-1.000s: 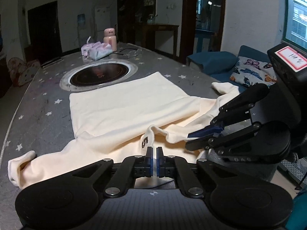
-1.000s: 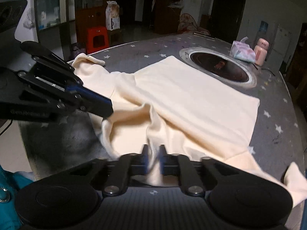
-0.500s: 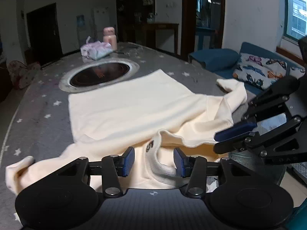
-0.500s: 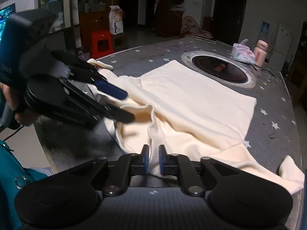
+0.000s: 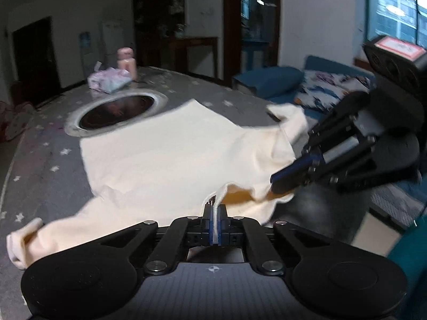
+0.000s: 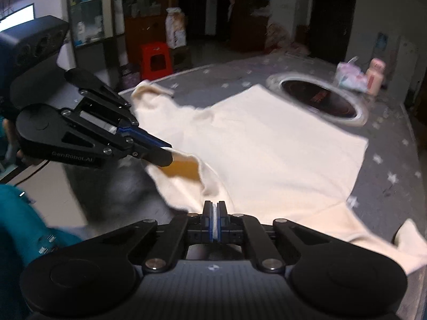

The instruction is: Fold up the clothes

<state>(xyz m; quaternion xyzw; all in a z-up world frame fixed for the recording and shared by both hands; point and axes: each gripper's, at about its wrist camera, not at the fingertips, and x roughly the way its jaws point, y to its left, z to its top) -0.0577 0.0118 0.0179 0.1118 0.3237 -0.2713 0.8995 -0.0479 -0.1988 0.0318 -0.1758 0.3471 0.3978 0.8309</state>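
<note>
Dim room, grey star-print table (image 5: 40,165), round inset burner (image 5: 117,110) at upper left of left view. Cream top (image 5: 170,157) spread flat mid-frame, sleeves out to both sides, neckline edge lifted at lower centre. Left gripper (image 5: 214,214) pressed together, pinching collar edge. Right gripper (image 6: 214,214) likewise pinching the same edge alongside. Tissue pack (image 5: 109,80), pink bottle (image 5: 127,62) beyond burner. Judgement: early stage; no fold made, sleeves and body all remain.

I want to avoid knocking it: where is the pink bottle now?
The pink bottle stands at the table's far end, beside the tissue pack, beyond the round cooktop; upper left in the left wrist view.
</note>
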